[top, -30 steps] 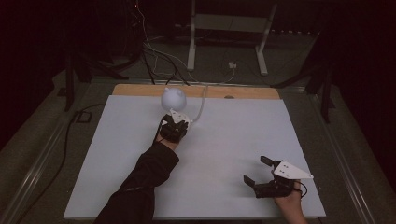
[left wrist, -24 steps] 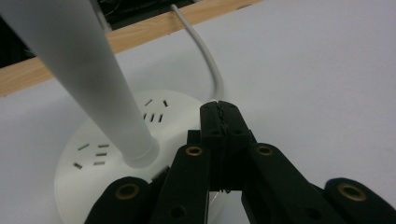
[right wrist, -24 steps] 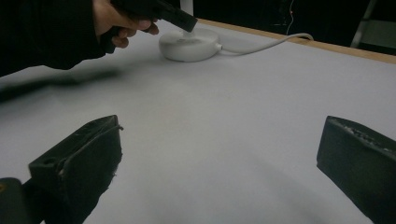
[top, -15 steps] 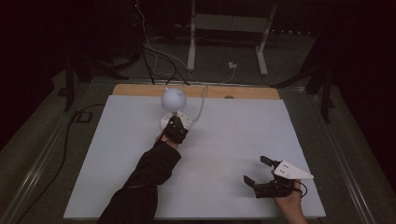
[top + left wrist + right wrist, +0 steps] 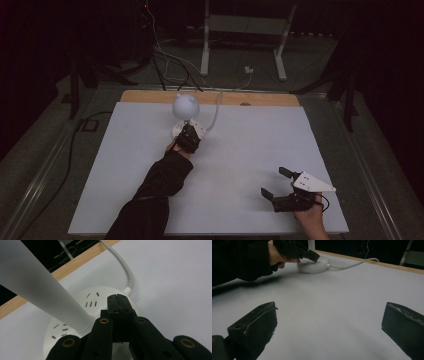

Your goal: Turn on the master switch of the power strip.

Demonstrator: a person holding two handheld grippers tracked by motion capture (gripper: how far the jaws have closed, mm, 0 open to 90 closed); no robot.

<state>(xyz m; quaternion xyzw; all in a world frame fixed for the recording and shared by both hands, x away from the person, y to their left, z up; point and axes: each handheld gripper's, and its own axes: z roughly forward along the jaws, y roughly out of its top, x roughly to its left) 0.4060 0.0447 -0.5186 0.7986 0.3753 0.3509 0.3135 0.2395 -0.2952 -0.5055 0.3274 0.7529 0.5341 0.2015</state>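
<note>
A: Where is your lamp?
B: The white lamp (image 5: 185, 106) stands near the table's (image 5: 125, 165) far edge, left of centre, on a round base (image 5: 100, 302) with socket slots. Its cord (image 5: 216, 112) runs off over the wooden strip (image 5: 260, 98) at the back.
A: And your left gripper (image 5: 117, 300)?
B: Its 2 jaws are pressed together with nothing between them, tips over the base just beside the stem (image 5: 37, 285).
A: Your right gripper (image 5: 279, 183)?
B: Jaws spread wide, empty, low near the table's front right corner, well apart from the lamp.
A: Room to move?
B: You have bare white surface between the 2 grippers and out to each side edge.
</note>
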